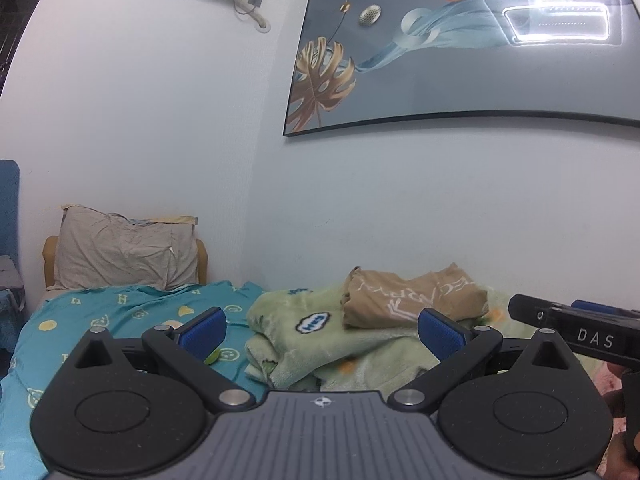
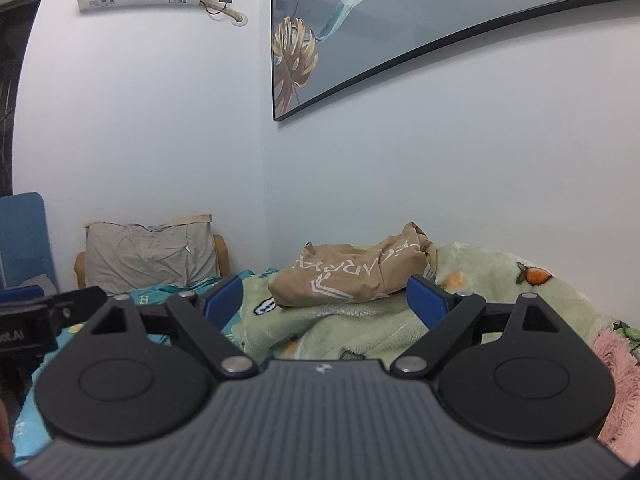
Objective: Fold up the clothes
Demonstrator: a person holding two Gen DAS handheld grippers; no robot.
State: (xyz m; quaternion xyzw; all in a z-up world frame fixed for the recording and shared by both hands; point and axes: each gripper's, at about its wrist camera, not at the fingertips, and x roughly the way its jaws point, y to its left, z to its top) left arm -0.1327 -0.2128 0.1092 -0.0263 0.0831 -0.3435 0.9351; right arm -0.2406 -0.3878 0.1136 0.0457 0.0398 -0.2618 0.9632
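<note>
A tan garment with white lettering point(image 1: 412, 296) lies folded on a green fleece blanket point(image 1: 320, 344) on the bed, against the wall. It also shows in the right wrist view point(image 2: 352, 276). My left gripper point(image 1: 322, 332) is open and empty, held short of the blanket, the garment beyond its right finger. My right gripper point(image 2: 326, 298) is open and empty, with the garment straight ahead between its fingers, farther off. The right gripper's body shows at the right edge of the left wrist view point(image 1: 580, 328).
A teal patterned sheet point(image 1: 120, 316) covers the bed on the left. A grey pillow point(image 1: 124, 256) leans at the headboard. A pink fluffy fabric point(image 2: 616, 380) lies at the right. A large framed picture point(image 1: 460, 48) hangs on the wall above.
</note>
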